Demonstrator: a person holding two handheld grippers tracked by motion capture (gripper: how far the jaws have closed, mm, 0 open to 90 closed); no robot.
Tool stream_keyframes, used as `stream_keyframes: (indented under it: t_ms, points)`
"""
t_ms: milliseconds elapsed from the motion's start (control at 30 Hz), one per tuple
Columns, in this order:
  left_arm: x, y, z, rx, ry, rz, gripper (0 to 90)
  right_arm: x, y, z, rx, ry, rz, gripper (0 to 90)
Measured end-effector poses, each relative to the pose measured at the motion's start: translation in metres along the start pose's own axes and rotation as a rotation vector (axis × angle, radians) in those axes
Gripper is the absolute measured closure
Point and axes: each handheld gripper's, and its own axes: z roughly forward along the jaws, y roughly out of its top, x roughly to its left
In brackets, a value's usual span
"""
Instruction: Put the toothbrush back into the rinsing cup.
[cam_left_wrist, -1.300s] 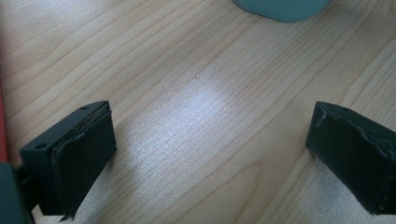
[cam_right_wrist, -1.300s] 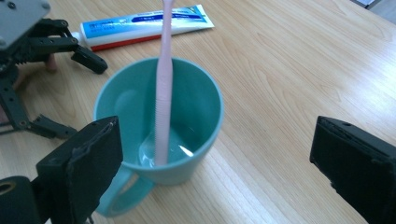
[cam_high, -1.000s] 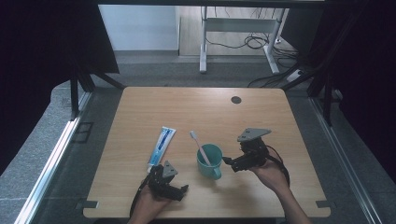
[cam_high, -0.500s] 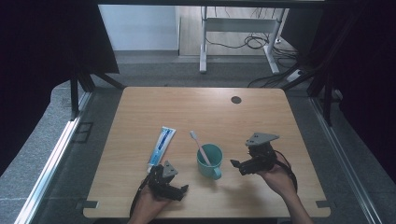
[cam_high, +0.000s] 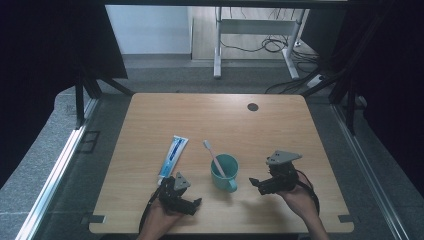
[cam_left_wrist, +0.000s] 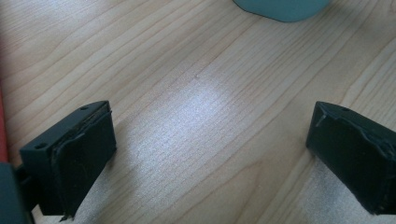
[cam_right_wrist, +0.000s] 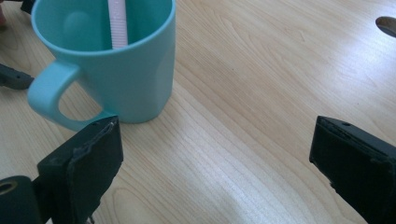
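High view: right gripper (cam_high: 255, 183) level beside mug (cam_high: 224, 171).

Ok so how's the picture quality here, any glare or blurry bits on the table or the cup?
High view: even light, dark curtains at the sides, the teal cup sharp. Left gripper view: a pale sheen on the table between the open jaws. Right gripper view: the cup is crisp, a softer sheen on the wood lower down, the near jaws slightly soft.

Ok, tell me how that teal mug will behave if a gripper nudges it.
The teal mug looks like light plastic, so it would probably slide easily on the smooth table. The toothbrush leaning inside may rattle or shift.
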Motion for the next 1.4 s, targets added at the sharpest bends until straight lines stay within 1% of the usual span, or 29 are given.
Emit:
stream_keyframes:
  t_ms: [133,167,233,267,333,567,633,667,700,833,900,1067,1233,1400]
  points:
    - [0.0,0.0,0.0,0.0,0.0,-0.002,1.5,-0.001,-0.007,0.001,-0.009,-0.006,0.011,2.9]
    - [0.0,0.0,0.0,0.0,0.0,-0.002,1.5,-0.001,-0.009,0.002,-0.013,-0.005,0.02,3.0]
    - [0.0,0.0,0.0,-0.002,0.001,-0.004,1.5,-0.001,-0.011,0.002,-0.018,-0.002,0.023,3.1]
    - [0.0,0.0,0.0,-0.001,0.001,-0.004,1.5,-0.001,-0.014,0.003,-0.021,-0.001,0.034,3.1]
    - [0.0,0.0,0.0,-0.002,0.001,-0.004,1.5,-0.002,-0.018,0.005,-0.025,-0.004,0.041,3.2]
    - [0.0,0.0,0.0,-0.001,0.0,-0.003,1.5,-0.001,-0.033,0.012,-0.019,0.004,0.068,3.2]
    - [0.0,0.0,0.0,-0.001,0.0,-0.003,1.5,-0.001,-0.035,0.013,-0.02,0.0,0.07,3.1]
    - [0.0,0.0,0.0,0.0,0.0,-0.003,1.5,-0.001,-0.037,0.014,-0.023,0.002,0.079,3.1]
    - [0.0,0.0,0.0,-0.001,0.0,-0.003,1.5,-0.001,-0.042,0.018,-0.02,0.006,0.083,2.6]
    - [0.0,0.0,0.0,-0.001,0.0,-0.003,1.5,0.0,-0.046,0.021,-0.008,0.0,0.076,2.0]
    - [0.0,0.0,0.0,-0.004,0.0,-0.006,1.5,0.0,-0.051,0.024,-0.01,0.007,0.077,1.9]
    - [0.0,0.0,0.0,-0.004,0.0,-0.007,1.5,0.0,-0.059,0.029,0.007,0.003,0.076,1.7]
    - [0.0,0.0,0.0,-0.004,0.0,-0.007,1.5,0.0,-0.065,0.032,0.014,0.004,0.076,1.8]
    - [0.0,0.0,0.0,-0.004,0.0,-0.007,1.5,0.001,-0.071,0.038,0.033,-0.007,0.053,1.8]
